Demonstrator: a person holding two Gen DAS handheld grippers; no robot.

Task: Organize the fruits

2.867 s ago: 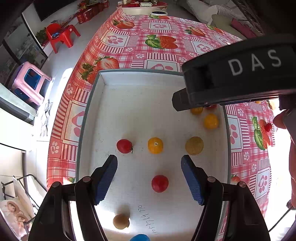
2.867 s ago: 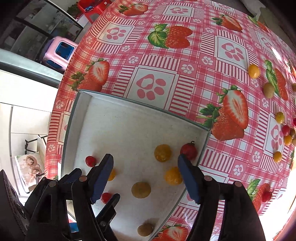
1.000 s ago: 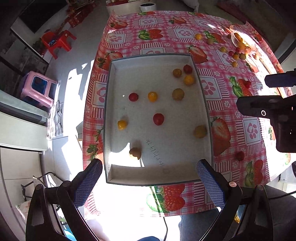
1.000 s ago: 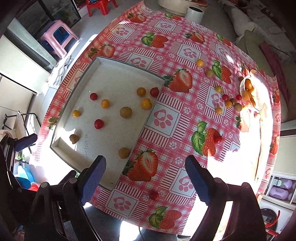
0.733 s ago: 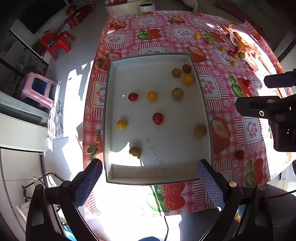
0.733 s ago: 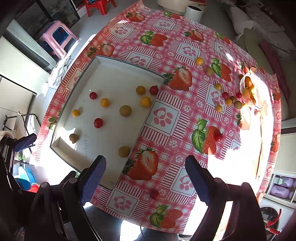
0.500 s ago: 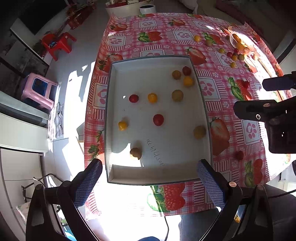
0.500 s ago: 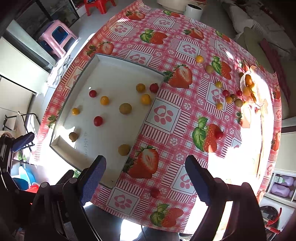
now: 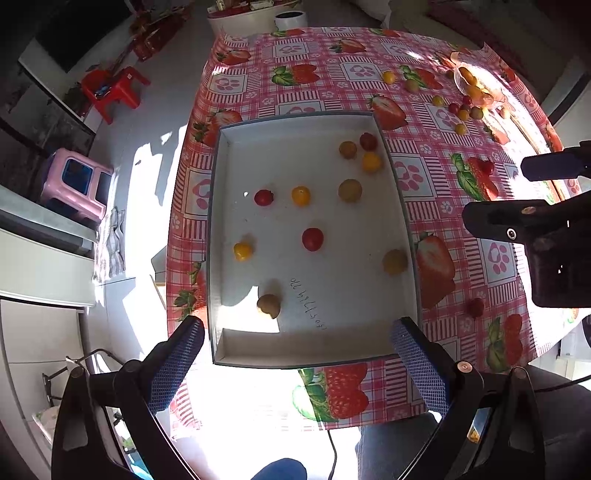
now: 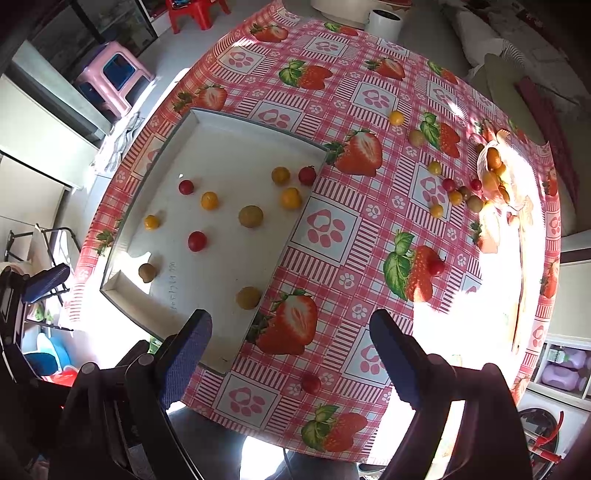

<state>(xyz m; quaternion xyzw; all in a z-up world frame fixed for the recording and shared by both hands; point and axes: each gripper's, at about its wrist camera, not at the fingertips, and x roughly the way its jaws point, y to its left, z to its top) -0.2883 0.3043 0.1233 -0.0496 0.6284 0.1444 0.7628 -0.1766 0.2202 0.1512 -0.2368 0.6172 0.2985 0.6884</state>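
Observation:
A white tray [image 9: 310,354] [image 10: 162,155] lies on the strawberry tablecloth and holds several small red, orange and yellow-green fruits, such as a red one [image 9: 312,239] [image 10: 197,240]. More loose fruits [image 10: 448,192] lie on the cloth near a sunlit clear bag [image 10: 498,177] at the far right. A red fruit [image 10: 310,383] lies near the table's front edge. My left gripper [image 9: 295,362] is open and empty, high above the tray's near end. My right gripper [image 10: 291,354] is open and empty, high above the front edge.
The right gripper's body [image 9: 546,236] shows at the right of the left wrist view. Beyond the table stand a pink stool [image 10: 114,77], a red chair [image 9: 110,88] and a white bucket [image 10: 384,20]. The floor drops off all around the table.
Since 2.9 s ago both grippers have lifted far up and back from the tray. Over the last second they have barely moved. The fruits have not moved.

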